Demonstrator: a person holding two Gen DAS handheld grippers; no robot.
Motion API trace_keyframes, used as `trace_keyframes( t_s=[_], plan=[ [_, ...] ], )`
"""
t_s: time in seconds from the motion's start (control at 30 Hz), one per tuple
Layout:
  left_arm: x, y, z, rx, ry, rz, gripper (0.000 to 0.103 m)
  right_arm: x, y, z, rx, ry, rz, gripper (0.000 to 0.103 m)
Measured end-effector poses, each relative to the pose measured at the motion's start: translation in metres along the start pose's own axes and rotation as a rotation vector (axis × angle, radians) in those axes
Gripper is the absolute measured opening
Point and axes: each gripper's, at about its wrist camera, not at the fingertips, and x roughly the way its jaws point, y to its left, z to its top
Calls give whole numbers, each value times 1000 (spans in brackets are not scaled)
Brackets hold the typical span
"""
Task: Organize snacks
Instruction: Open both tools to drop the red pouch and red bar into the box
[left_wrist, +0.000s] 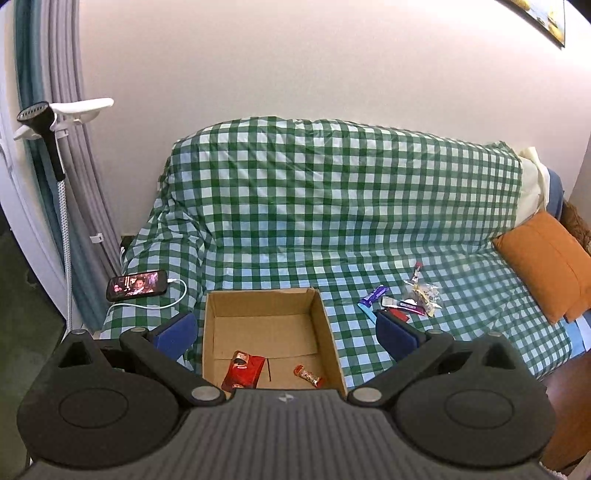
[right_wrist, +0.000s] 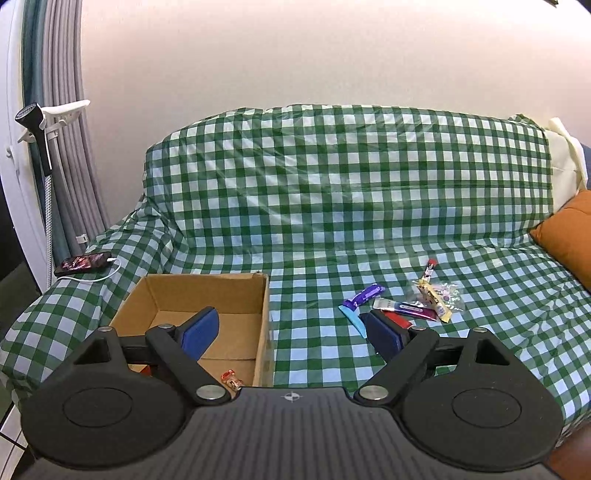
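Sofa's covered with a green and white checked cloth (left_wrist: 332, 192), draped over the backrest and seat. On the left armrest there's a phone (left_wrist: 137, 284) with its screen lit, and a white charging cable (left_wrist: 162, 301) plugged into it that loops across the cloth. An orange cushion (left_wrist: 546, 266) sits at the right end of the seat. Far left there's a garment steamer (left_wrist: 40, 122) on its stand in front of grey and teal curtains (left_wrist: 55, 66). Corner of a framed picture (left_wrist: 543, 18) on the wall, top right.

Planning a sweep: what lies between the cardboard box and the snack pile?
Only bare checkered cloth between box and snack pile, shown in both views.
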Motion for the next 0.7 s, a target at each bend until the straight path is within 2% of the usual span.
trace_keyframes(
  t_s=[0.5,0.6,0.7],
  plan=[
    [13,-13,-1,28,13,2,103,-2,-19,-7,20,-4,-30,88],
    [29,-19,-3,38,50,-7,103,1,-25,-10,32,0,-43,89],
    [56,-22,-7,29,121,-43,103,5,-35,-14,50,5,-63,89]
  ],
)
